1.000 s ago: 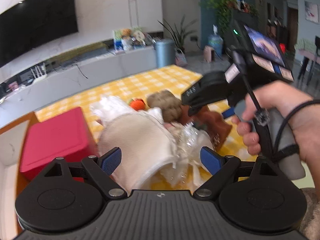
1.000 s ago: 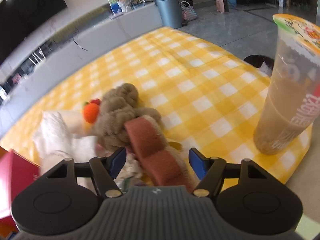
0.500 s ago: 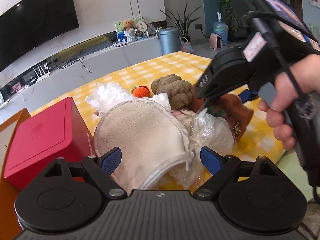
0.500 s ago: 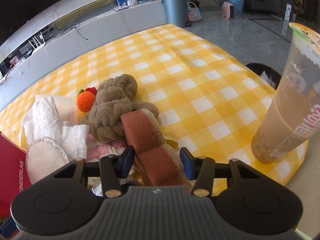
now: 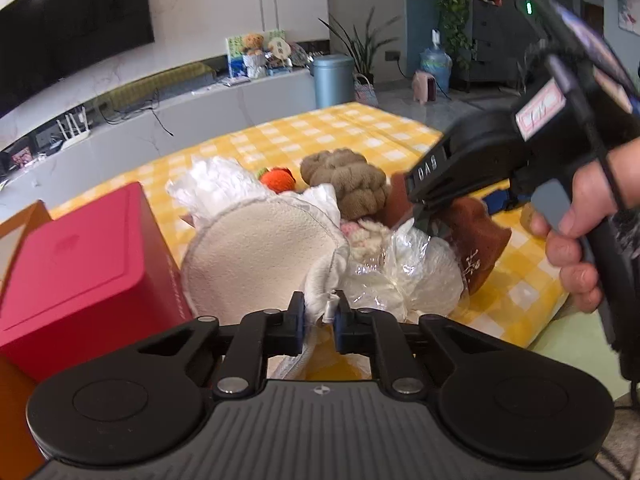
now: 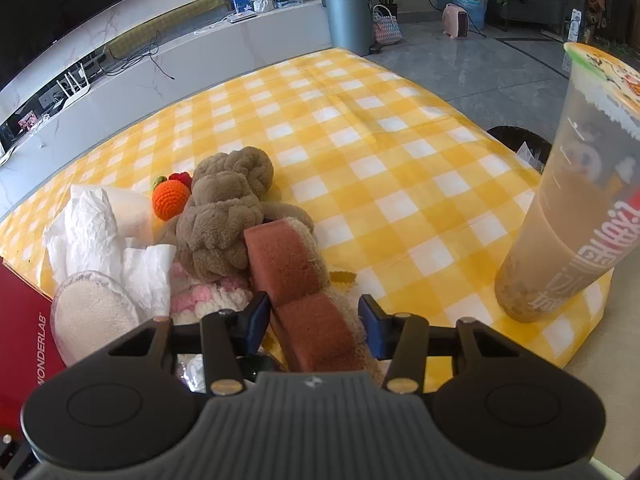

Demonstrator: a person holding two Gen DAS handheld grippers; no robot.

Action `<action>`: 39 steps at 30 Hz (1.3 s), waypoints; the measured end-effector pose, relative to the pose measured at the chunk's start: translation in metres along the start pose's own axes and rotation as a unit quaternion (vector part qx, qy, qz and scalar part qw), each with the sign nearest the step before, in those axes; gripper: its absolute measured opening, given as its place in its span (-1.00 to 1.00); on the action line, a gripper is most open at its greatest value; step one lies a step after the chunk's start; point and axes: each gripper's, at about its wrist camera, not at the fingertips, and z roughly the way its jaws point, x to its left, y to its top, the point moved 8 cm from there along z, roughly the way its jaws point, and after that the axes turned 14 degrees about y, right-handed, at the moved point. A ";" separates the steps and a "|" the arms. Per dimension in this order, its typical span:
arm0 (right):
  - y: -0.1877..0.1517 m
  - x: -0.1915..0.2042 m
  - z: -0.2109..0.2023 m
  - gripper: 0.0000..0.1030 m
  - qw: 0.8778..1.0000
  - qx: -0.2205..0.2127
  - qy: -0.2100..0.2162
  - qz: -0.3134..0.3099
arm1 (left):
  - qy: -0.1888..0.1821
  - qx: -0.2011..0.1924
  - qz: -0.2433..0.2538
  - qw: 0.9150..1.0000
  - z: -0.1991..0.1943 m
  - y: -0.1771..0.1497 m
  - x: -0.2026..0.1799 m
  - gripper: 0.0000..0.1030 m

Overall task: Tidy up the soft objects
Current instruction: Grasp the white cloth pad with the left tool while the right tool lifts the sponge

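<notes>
A pile of soft things lies on the yellow checked cloth (image 6: 380,128): a round beige pad (image 5: 256,256) (image 6: 94,316), a brown knotted plush (image 6: 224,216) (image 5: 344,184), an orange crochet fruit (image 6: 170,200) (image 5: 278,179), white crumpled paper (image 6: 88,232), pink-white yarn (image 6: 208,296), a clear plastic bag (image 5: 404,276). My left gripper (image 5: 319,322) is shut on the beige pad's edge. My right gripper (image 6: 314,320) is shut on a brown sponge (image 6: 300,280), also in the left wrist view (image 5: 476,240).
A red box (image 5: 80,264) stands left of the pile, its side in the right wrist view (image 6: 24,320). A tall milk-tea cup (image 6: 572,208) stands at the table's right edge. An orange box edge (image 5: 16,404) is at the far left. A black bin (image 6: 516,140) sits beyond the table.
Both grippers have closed: the left on the beige pad's edge, the right on the brown sponge. One second ago both stood wide open.
</notes>
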 end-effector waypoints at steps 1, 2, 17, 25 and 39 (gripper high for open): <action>0.000 -0.001 -0.001 -0.09 1.000 -0.001 0.000 0.002 | 0.001 -0.006 -0.004 1.000 -0.006 0.002 0.002 -0.72; 0.000 -0.001 -0.002 -0.09 1.000 -0.003 0.000 0.004 | 0.001 -0.012 -0.005 1.000 -0.012 0.005 0.005 -0.73; -0.003 -0.005 -0.003 -0.14 1.000 -0.001 0.009 0.017 | -0.032 0.038 -0.085 0.995 -0.056 -0.006 0.049 -0.71; -0.004 -0.004 -0.002 -0.14 1.000 0.001 0.007 0.014 | 0.015 0.068 -0.009 0.998 -0.022 -0.038 0.031 -0.42; -0.004 0.004 -0.009 -0.34 0.999 -0.005 0.032 -0.002 | -0.025 0.074 -0.034 0.996 -0.014 -0.050 0.025 -0.79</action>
